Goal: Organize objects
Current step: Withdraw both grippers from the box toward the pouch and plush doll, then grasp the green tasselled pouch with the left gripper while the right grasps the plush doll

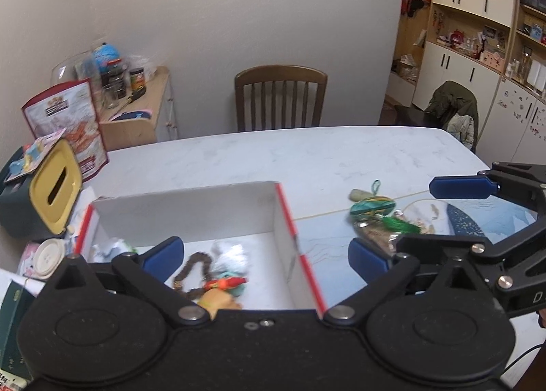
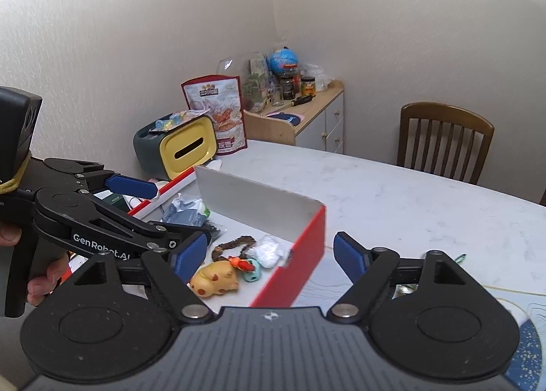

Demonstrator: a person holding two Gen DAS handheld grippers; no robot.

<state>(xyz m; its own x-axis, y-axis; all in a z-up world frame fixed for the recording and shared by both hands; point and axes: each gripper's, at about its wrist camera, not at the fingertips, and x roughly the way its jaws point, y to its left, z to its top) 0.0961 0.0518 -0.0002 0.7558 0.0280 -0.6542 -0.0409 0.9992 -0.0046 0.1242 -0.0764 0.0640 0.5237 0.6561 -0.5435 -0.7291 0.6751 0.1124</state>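
Observation:
An open red-and-white box (image 1: 184, 213) (image 2: 293, 271) stands on the white table. Inside lie a brown bead string (image 1: 194, 268) (image 2: 235, 242), a yellow animal toy (image 2: 215, 280), a white wad (image 2: 268, 251) and a small orange and teal piece (image 2: 249, 270). My left gripper (image 1: 265, 256) (image 2: 160, 210) hangs open above the box's near side, nothing between its pads. My right gripper (image 2: 269, 256) (image 1: 443, 217) is open too, empty, over the box's right corner. Right of the box, a green oval ornament with a tassel (image 1: 372, 208) lies on a clear packet.
A yellow-fronted tissue box (image 1: 54, 189) (image 2: 187, 148) and a red snack bag (image 1: 68, 125) (image 2: 218, 111) stand left of the box. A wooden chair (image 1: 279, 97) (image 2: 443, 138) is at the far side. A blue placemat (image 1: 477, 220) lies right. A hand (image 2: 44, 278) holds the left gripper.

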